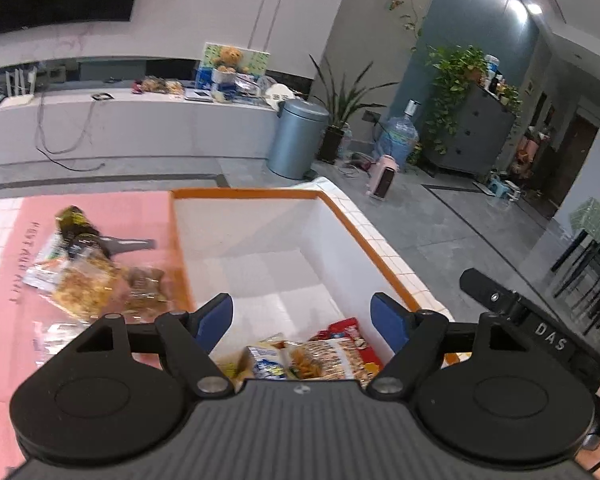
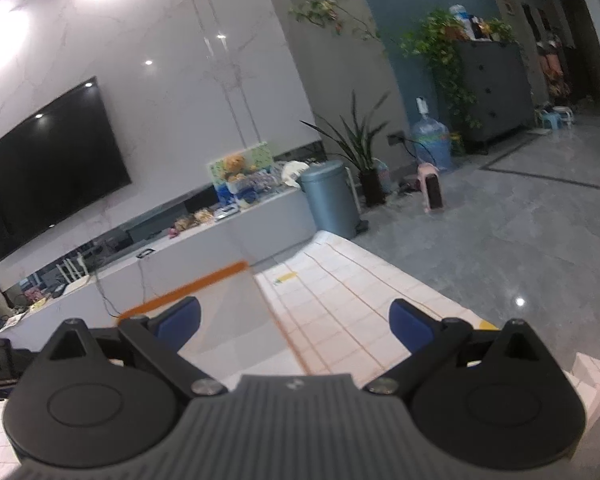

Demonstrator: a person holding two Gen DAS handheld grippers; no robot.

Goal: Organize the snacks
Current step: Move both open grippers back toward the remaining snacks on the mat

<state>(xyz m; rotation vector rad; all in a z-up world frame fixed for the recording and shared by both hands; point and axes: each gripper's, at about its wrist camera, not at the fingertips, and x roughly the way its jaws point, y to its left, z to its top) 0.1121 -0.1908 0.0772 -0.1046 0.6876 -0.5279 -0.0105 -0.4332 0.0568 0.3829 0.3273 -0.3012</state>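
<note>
The white rectangular storage box with an orange rim (image 1: 380,258) sat on the tiled table (image 1: 384,240), mostly bare inside. Several packaged snacks (image 1: 324,354) lay at its near end, below the left gripper (image 1: 302,320), whose blue pads were spread wide with nothing between them. A loose pile of snack bags (image 1: 88,276) lay outside the box on the pink mat (image 1: 100,208), just left of the orange rim. The right gripper (image 2: 294,326) was also spread, empty, over the box edge and tiles.

Marble wall (image 2: 204,80) with television (image 2: 48,160), grey tile floor (image 2: 500,240), steel bin (image 1: 296,136), dark dresser (image 1: 472,128)
</note>
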